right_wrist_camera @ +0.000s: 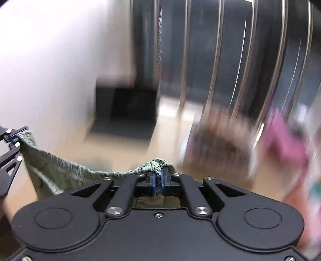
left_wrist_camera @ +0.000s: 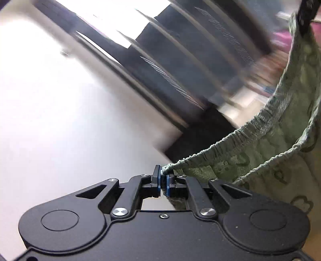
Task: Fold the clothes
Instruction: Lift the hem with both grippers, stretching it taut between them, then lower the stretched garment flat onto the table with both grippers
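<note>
A green patterned garment [left_wrist_camera: 260,152] with an elastic waistband hangs in the air between my two grippers. My left gripper [left_wrist_camera: 163,180] is shut on one end of the waistband. The cloth runs up and to the right to my right gripper [left_wrist_camera: 306,12], seen at the top right corner. In the right wrist view my right gripper [right_wrist_camera: 158,178] is shut on the bunched other end of the waistband [right_wrist_camera: 80,170]. The left gripper [right_wrist_camera: 17,136] shows at the left edge, holding the cloth. The rest of the garment hangs below, mostly hidden.
The background is blurred by motion. A white wall [left_wrist_camera: 40,100] is on the left. Dark panels with metal bars [right_wrist_camera: 230,70] stand ahead. A beige surface [right_wrist_camera: 130,148] lies below, with pink things [right_wrist_camera: 284,138] at the right.
</note>
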A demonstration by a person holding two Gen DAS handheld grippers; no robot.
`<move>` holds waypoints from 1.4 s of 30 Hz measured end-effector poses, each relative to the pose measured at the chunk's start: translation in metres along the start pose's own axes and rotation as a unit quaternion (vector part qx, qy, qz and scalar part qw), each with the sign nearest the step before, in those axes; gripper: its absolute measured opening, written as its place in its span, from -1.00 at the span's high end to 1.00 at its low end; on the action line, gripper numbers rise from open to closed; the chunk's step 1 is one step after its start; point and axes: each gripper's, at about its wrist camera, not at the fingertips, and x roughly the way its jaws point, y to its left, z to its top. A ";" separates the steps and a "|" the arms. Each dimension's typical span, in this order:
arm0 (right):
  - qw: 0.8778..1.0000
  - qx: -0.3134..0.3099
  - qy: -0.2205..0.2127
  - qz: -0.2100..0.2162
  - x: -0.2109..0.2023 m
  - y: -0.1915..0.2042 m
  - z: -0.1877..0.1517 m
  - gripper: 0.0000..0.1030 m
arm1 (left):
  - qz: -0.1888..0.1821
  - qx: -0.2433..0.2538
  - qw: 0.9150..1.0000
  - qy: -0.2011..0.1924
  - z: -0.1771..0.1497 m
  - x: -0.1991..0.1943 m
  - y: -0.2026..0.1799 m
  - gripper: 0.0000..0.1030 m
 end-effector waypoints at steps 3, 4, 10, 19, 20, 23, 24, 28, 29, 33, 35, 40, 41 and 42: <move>0.992 -0.008 -0.114 -0.050 -0.041 0.005 0.088 0.92 | 0.105 -0.029 0.992 -0.057 0.061 0.006 0.065 0.90; 0.986 -0.017 -0.151 -0.066 -0.059 0.007 0.109 0.92 | 0.130 -0.039 0.988 -0.077 0.076 0.004 0.086 0.90; 0.953 -0.088 -0.271 -0.105 -0.129 0.019 0.147 0.92 | 0.205 -0.038 0.968 -0.141 0.102 -0.023 0.142 0.89; 0.961 -0.158 -0.216 -0.067 -0.091 0.029 0.038 0.91 | 0.143 0.066 0.981 -0.110 -0.005 -0.049 0.034 0.89; 0.964 -0.167 -0.199 -0.059 -0.082 0.033 0.018 0.91 | 0.126 0.078 0.984 -0.099 -0.026 -0.054 0.011 0.89; 0.972 -0.182 -0.143 -0.036 -0.048 0.044 -0.045 0.91 | 0.054 0.095 0.993 -0.052 -0.087 -0.072 -0.052 0.89; 0.975 -0.180 -0.125 -0.028 -0.038 0.044 -0.068 0.91 | 0.031 0.094 0.995 -0.034 -0.107 -0.077 -0.070 0.89; 0.986 -0.158 -0.048 0.003 -0.006 0.040 -0.165 0.91 | -0.048 0.095 0.994 0.025 -0.175 -0.110 -0.140 0.89; 0.988 -0.149 -0.031 0.010 -0.001 0.039 -0.186 0.91 | -0.062 0.095 0.993 0.035 -0.188 -0.117 -0.154 0.89; 0.994 -0.109 0.010 0.021 0.009 0.039 -0.260 0.91 | -0.091 0.105 0.989 0.056 -0.217 -0.138 -0.187 0.89; 0.996 -0.078 0.023 0.029 0.008 0.035 -0.283 0.91 | -0.095 0.110 0.988 0.059 -0.223 -0.149 -0.193 0.89; 0.998 -0.036 0.030 0.034 -0.003 0.022 -0.308 0.91 | -0.100 0.124 0.985 0.061 -0.227 -0.156 -0.202 0.89; 0.998 -0.030 0.032 0.036 -0.008 0.020 -0.311 0.91 | -0.103 0.124 0.985 0.063 -0.227 -0.159 -0.206 0.89; 0.998 -0.023 0.035 0.039 -0.011 0.019 -0.316 0.91 | -0.105 0.125 0.985 0.064 -0.228 -0.162 -0.207 0.89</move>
